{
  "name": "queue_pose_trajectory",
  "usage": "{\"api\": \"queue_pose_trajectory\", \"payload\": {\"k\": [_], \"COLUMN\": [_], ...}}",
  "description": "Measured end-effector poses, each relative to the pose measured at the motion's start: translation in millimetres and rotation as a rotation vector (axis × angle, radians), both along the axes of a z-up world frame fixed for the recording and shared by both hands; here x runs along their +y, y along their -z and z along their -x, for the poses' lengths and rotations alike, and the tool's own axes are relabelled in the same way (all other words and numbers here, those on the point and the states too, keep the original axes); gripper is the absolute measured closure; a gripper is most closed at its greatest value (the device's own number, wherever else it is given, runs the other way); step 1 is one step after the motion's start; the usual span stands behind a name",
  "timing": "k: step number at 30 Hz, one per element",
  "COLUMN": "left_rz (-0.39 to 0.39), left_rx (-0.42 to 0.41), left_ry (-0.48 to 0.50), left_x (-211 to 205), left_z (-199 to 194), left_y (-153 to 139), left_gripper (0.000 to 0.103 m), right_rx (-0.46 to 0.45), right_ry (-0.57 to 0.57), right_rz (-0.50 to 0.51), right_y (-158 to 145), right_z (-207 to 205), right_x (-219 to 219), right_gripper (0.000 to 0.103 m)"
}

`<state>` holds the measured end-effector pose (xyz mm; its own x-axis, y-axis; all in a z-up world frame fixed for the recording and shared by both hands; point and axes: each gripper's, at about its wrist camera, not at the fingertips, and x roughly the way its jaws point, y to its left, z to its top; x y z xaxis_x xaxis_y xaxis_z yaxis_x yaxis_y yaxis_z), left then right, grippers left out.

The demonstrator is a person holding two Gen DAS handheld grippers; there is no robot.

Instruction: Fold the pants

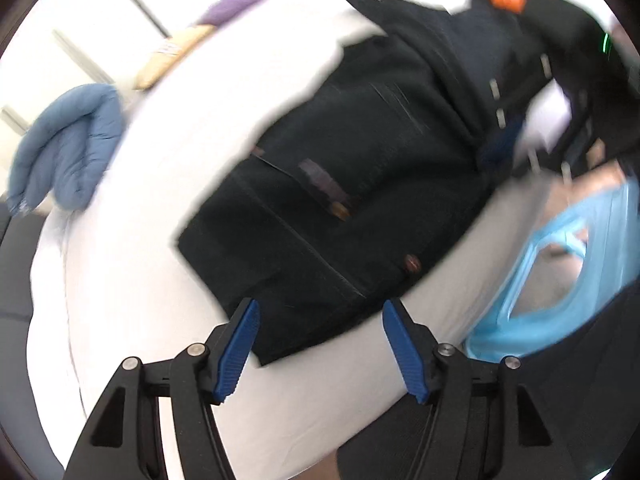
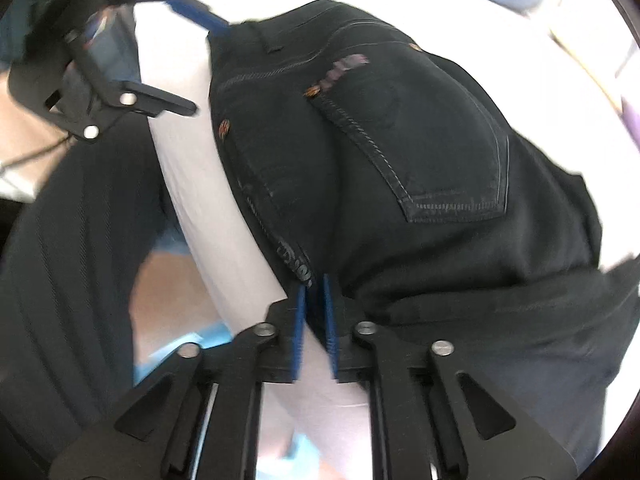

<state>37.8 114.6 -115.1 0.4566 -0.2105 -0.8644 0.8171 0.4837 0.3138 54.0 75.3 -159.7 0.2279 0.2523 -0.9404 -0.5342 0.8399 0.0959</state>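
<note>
- Left wrist view: black pants [image 1: 340,184] are seen folded into a compact bundle on a white bed sheet [image 1: 152,280], with a back pocket, copper rivets and a small label facing up.
- The left gripper [image 1: 320,312] is held above the near edge of the pants, its blue-padded jaws spread wide with nothing pressed between them; the near corner of the pants is framed in the gap without being touched by either pad.
- Beyond the pants, the right gripper [image 1: 516,128] is partly seen, blurred, at the far end of the bundle.
- A folded blue quilted item [image 1: 68,148] is seen well apart from the pants on the left of the sheet, and a purple cloth [image 1: 236,4] farther off beyond it.
- A light blue plastic object [image 1: 560,280] is seen to the right of the pants, off the sheet's edge.
- Right wrist view: the pants [image 2: 400,160] are shown filling most of the frame, waistband seam, back pocket and rivets uppermost, on the white sheet [image 2: 192,160].
- The right gripper [image 2: 316,292] is set at the near edge of the pants, its jaws only narrowly parted; dark fabric sits in the slot, but whether the pads press on it cannot be told.
- The left gripper [image 2: 200,64] is seen at the far corner of the pants, its fingers spread apart.
</note>
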Motion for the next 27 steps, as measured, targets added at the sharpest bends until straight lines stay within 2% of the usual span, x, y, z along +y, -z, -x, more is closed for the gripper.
{"api": "queue_pose_trajectory", "payload": {"k": [1, 2, 3, 4, 7, 9, 11, 12, 14, 15, 16, 21, 23, 25, 27], "left_rz": [0.061, 0.106, 0.135, 0.176, 0.224, 0.268, 0.302, 0.292, 0.223, 0.204, 0.211, 0.213, 0.207, 0.184, 0.182], "left_rx": [0.008, 0.015, 0.016, 0.012, 0.032, 0.083, 0.159, 0.191, 0.234, 0.223, 0.194, 0.202, 0.201, 0.19, 0.189], "left_ry": [-0.043, -0.077, -0.095, -0.112, -0.128, -0.149, -0.181, -0.197, -0.223, -0.231, -0.246, -0.274, -0.282, -0.279, -0.282], "left_x": [1.1, -0.9, -4.7, -15.9, -53.5, -79.9, -100.7, -109.7, -125.1, -129.3, -131.3, -132.1, -130.9, -137.5, -141.3], "left_z": [-6.4, -12.1, -16.0, -21.7, -36.1, -46.0, -55.7, -59.1, -55.8, -44.6, -39.5, -32.2, -33.5, -33.1, -36.7], "left_y": [-15.9, -25.6, -31.1, -37.1, -29.2, -14.5, 5.2, 18.8, 49.8, 61.5, 63.2, 64.9, 68.1, 68.1, 68.6], "left_gripper": [0.036, 0.036, 0.036, 0.036, 0.04, 0.054, 0.06, 0.066, 0.072, 0.074, 0.074, 0.074, 0.074, 0.074, 0.074], "right_rx": [0.013, 0.022, 0.025, 0.014, -0.055, -0.05, -0.023, -0.02, -0.046, -0.063, -0.086, -0.154, -0.136, -0.071, -0.028], "right_ry": [0.023, 0.037, 0.046, 0.053, 0.069, 0.115, 0.215, 0.259, 0.362, 0.405, 0.482, 0.791, 0.899, 1.057, 1.117], "right_rz": [-0.055, -0.103, -0.153, -0.183, -0.157, -0.22, -0.345, -0.368, -0.381, -0.383, -0.379, -0.305, -0.341, -0.377, -0.415], "right_y": [0.1, 0.1, 0.5, 0.4, -0.5, -11.1, -25.7, -31.0, -45.0, -52.2, -61.3, -86.7, -82.5, -70.1, -57.1], "right_z": [-0.4, -0.2, 1.7, 4.8, 15.8, 21.8, 25.4, 25.8, 22.6, 23.5, 16.0, -49.2, -81.3, -122.5, -155.9], "right_x": [-4.6, -7.8, -9.2, -8.5, -2.0, -10.4, -36.8, -51.9, -92.6, -109.8, -140.5, -270.2, -315.0, -361.2, -382.8], "right_gripper": [0.06, 0.046, 0.027, 0.022, 0.022, 0.023, 0.023, 0.023, 0.023, 0.023, 0.023, 0.023, 0.023, 0.023, 0.023]}}
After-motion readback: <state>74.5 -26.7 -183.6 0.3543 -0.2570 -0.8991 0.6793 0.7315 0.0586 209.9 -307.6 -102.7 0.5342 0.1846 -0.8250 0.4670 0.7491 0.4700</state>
